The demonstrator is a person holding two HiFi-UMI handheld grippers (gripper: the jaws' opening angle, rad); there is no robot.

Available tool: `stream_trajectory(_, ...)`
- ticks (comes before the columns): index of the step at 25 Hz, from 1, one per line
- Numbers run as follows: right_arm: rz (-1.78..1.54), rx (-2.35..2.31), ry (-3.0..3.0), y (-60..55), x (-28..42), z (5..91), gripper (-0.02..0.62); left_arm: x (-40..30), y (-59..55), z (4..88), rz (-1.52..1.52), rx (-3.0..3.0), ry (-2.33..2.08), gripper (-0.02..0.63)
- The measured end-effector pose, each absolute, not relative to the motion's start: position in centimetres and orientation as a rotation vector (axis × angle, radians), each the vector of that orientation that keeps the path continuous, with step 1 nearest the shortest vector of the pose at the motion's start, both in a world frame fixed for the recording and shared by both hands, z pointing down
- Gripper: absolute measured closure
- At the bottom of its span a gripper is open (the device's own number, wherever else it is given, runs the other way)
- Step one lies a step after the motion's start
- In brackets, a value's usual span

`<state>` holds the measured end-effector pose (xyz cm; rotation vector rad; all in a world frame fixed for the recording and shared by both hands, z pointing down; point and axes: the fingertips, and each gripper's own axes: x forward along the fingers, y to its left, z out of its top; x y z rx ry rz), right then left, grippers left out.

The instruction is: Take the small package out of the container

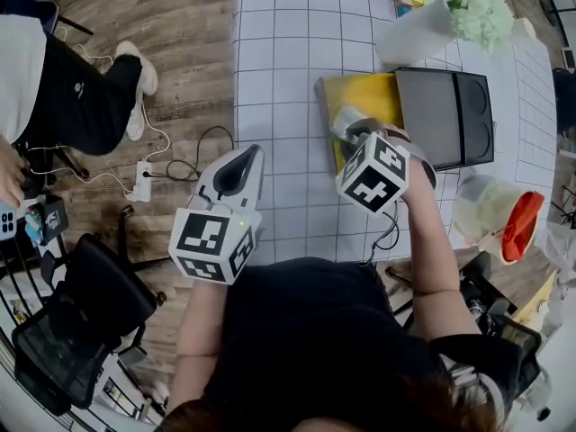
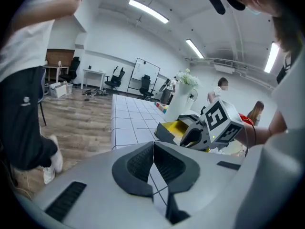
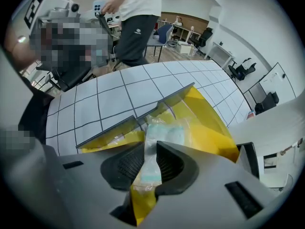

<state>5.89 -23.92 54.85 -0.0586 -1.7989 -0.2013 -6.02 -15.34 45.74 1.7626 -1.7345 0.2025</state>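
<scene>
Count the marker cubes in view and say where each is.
2. One rides the left gripper, at the left edge of the table; the other rides the right gripper, over the yellow container. No others show.

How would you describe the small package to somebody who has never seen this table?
On the white gridded table stands an open grey container with a yellow inside. There, the right tool pinches the small clear plastic package. It alone is see-through with a pale green-blue filling; the lining around it is plain yellow.
</scene>
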Motion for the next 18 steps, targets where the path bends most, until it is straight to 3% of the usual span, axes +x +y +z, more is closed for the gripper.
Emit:
stream_trajectory(6,-0.198,-0.033,-1.806,-23.8,5.8,54.7,0.52,-6.1,-15.1,45.2,0.2,1.776,-1.738,0.578)
stream_trajectory(10,-0.181,0.014,-1.846,-24.0,6.0,54.2,0.577,-6.0,-14.9,44.7,0.197,1.782,-1.74,0.578)
stream_trajectory(18,-0.206,0.149,-1.92,-25.3,6.2,51.7,0.578,-6.2,-14.7,43.6,0.208,1.803,-1.762,0.578)
